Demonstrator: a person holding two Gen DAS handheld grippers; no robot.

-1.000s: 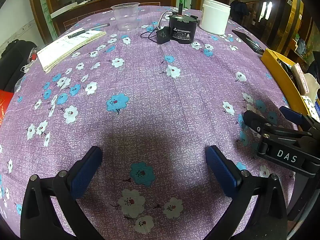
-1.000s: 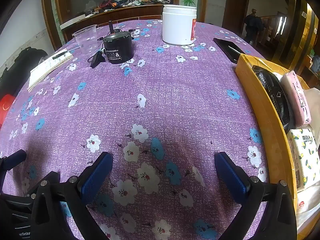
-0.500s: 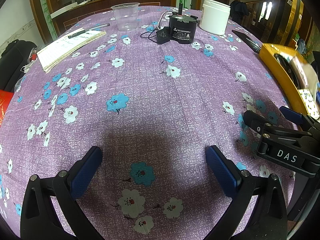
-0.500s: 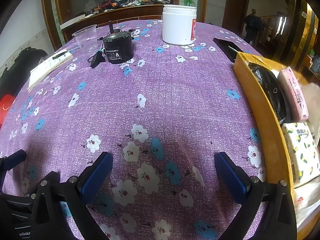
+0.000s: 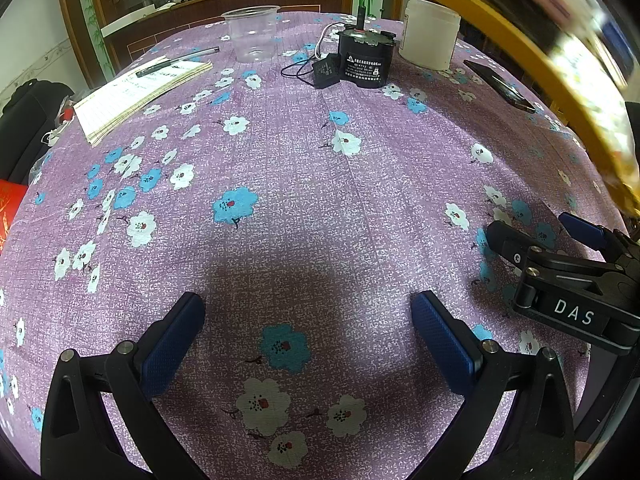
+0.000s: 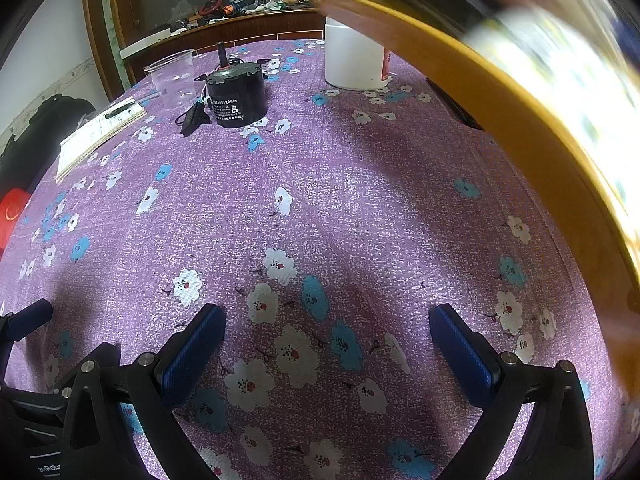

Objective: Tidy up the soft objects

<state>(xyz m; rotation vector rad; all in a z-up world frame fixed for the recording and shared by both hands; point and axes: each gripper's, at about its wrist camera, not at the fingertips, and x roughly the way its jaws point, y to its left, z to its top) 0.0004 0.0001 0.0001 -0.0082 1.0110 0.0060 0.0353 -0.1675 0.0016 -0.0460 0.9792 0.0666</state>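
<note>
Yellow tray [image 6: 532,128] was flat on the table at right a second ago; now lifted and tilted above the cloth [image 5: 320,184], motion-blurred, carrier not visible; the soft packs in it are a blur, count unreadable; likely about to be tipped out or moved. Left gripper [image 5: 308,340] and right gripper [image 6: 326,344] both spread wide, empty, low over the cloth. Counted: one motor [image 5: 362,60], one tub [image 5: 430,32], one cup [image 5: 252,32], one notepad [image 5: 136,92].
</note>
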